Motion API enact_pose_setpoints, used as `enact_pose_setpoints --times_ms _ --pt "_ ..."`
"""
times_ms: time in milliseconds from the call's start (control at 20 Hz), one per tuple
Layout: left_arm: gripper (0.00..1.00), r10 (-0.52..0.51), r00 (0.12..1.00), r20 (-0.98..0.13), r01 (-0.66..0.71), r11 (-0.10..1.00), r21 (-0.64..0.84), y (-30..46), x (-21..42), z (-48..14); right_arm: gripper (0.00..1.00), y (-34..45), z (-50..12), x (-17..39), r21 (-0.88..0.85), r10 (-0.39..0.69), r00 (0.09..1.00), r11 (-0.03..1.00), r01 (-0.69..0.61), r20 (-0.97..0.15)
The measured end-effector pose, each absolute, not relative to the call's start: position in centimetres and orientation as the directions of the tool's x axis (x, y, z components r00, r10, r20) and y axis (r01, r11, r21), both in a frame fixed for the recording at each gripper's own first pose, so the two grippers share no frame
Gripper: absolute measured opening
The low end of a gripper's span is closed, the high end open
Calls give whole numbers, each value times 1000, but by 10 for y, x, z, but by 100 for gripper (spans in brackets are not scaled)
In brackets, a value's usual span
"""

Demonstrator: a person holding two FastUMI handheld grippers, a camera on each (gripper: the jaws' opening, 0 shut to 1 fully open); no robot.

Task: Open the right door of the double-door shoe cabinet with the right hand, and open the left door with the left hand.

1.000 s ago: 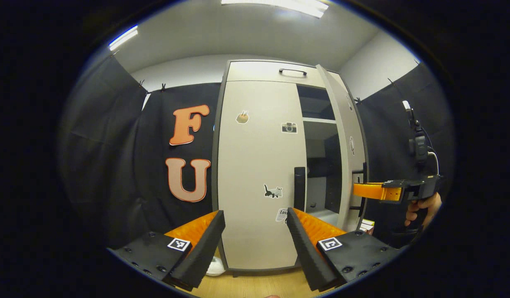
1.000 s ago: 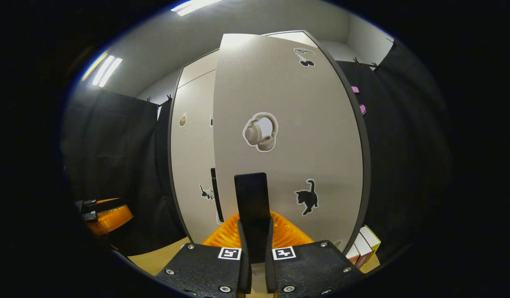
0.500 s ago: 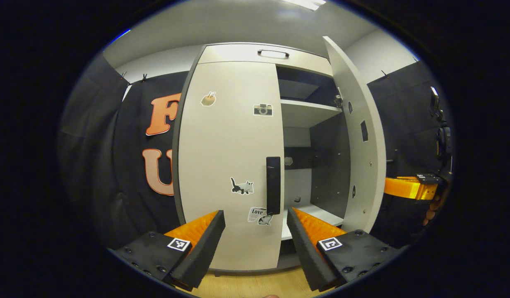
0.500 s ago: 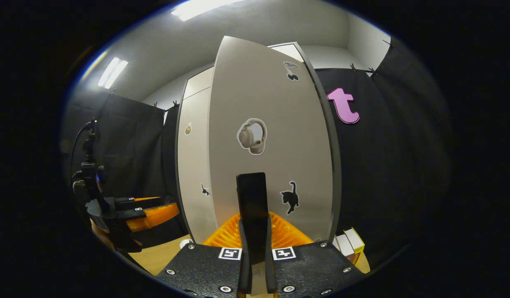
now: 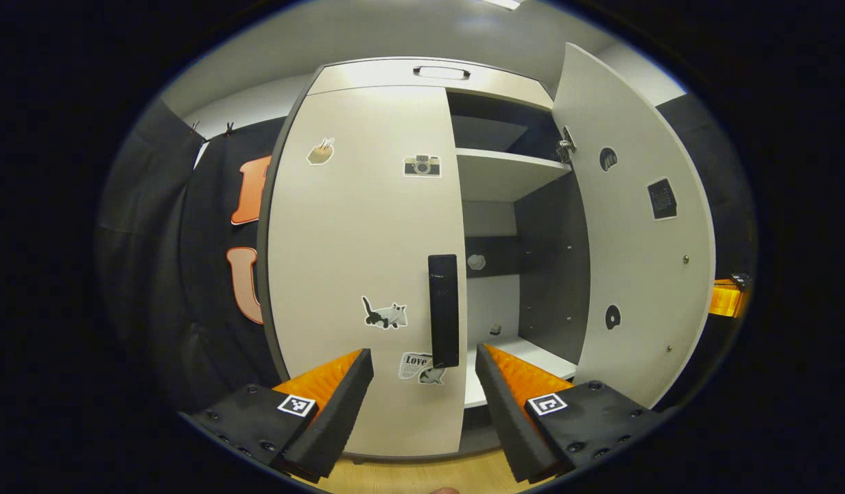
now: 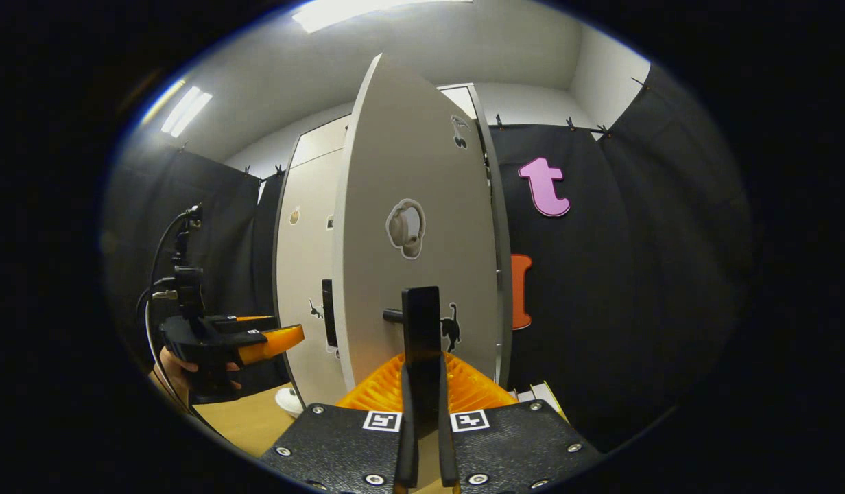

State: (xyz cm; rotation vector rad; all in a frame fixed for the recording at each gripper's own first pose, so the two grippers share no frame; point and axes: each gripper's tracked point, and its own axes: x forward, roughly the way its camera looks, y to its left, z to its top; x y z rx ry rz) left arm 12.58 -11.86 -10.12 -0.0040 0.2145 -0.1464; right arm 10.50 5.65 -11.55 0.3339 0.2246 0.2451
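The shoe cabinet's left door (image 5: 361, 261) is closed, its black upright handle (image 5: 444, 310) just above the gap between my left gripper's fingers. My left gripper (image 5: 422, 384) is open, a short way in front of that handle and not touching it. The right door (image 5: 642, 254) stands swung wide open, its inner face showing. In the right gripper view, my right gripper (image 6: 422, 367) is shut on the right door's black handle (image 6: 421, 322), with the door's (image 6: 415, 206) outer face close ahead. The left gripper (image 6: 261, 339) and the hand (image 6: 167, 363) holding it appear at the left there.
Inside the cabinet are a white shelf (image 5: 508, 171) and a lower shelf (image 5: 525, 357). A top drawer with a dark handle (image 5: 442, 71) sits above the doors. Boxes (image 6: 542, 394) and a white object (image 6: 289, 401) lie on the wooden floor (image 5: 409, 473) by the cabinet.
The right door has swung much farther open with my right gripper on its handle. My left gripper has moved closer to the left door, lining up with its handle.
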Motion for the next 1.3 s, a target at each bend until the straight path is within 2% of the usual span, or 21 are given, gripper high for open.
enact_pose_setpoints --times_ms 300,600,700,800,1000,1050,1100,1200,1300 --pt "96 -172 955 -243 173 985 -18 -141 165 -114 11 35 -122 105 333 222 955 931 -148 -196" --pt "96 -125 965 -231 126 992 -10 -145 197 -101 10 4 -131 110 295 118 968 954 -49 -223" --pt "95 -131 960 -247 130 991 -22 -150 204 -105 7 0 -133 110 284 104 967 958 -35 -232" --pt "83 -120 953 -278 113 993 -43 -152 207 -114 4 2 -133 109 285 112 966 958 -42 -233" --pt "83 -116 944 -308 114 993 -24 -155 219 -128 4 -2 -134 108 301 115 969 953 -45 -220" --pt "80 -82 945 -316 84 996 -6 -148 219 -130 4 -3 -134 107 296 112 969 954 -44 -219" --pt "66 -91 949 -301 92 996 -10 -149 220 -128 5 -4 -134 108 283 107 970 958 -42 -218" --pt "61 -67 951 -303 70 998 -1 -144 222 -129 4 -3 -134 109 271 104 970 962 -42 -219" --pt "49 -91 949 -303 89 996 -21 -152 223 -131 6 -8 -135 109 267 89 971 963 -26 -223"
